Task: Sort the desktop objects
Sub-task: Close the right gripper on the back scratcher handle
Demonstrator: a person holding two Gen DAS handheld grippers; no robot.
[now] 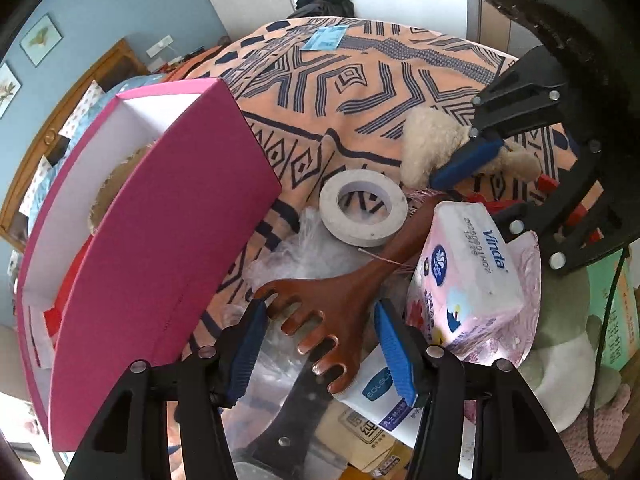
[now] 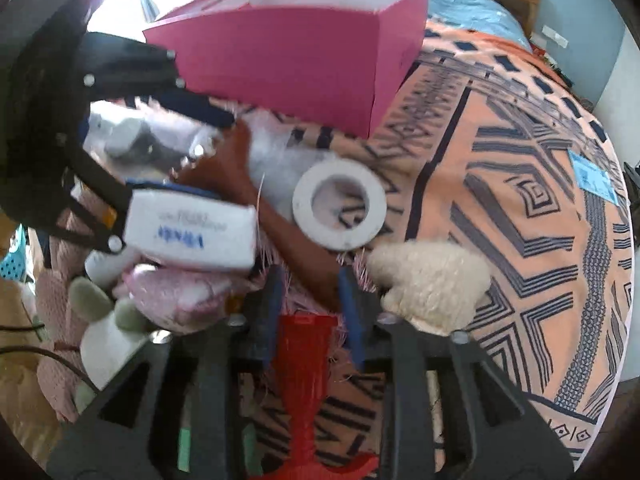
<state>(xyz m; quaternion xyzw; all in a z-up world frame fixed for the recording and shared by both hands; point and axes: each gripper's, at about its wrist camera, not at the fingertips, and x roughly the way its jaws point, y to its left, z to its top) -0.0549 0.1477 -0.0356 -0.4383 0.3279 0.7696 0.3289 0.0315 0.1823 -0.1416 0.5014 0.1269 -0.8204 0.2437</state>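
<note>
Both grippers are angled steeply down beside the pink box (image 1: 168,216): left gripper (image 1: 324,332) half-open, right gripper (image 2: 312,292) parted.

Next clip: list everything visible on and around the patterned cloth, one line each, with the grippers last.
box: 1, pink outside and white inside, left of the pile
patterned cloth: 1, orange with navy lines, under everything
tape roll: 1, white, flat on the cloth
back scratcher: 1, brown, claw end between the left jaws
tissue pack: 1, white and pink, right of the scratcher
fluffy toy: 1, cream, beside the tape roll
red plastic item: 1, below the right jaws
blue card: 1, far on the cloth
left gripper: black, blue pads, astride the claw
right gripper: black, blue pads, astride the scratcher handle
</note>
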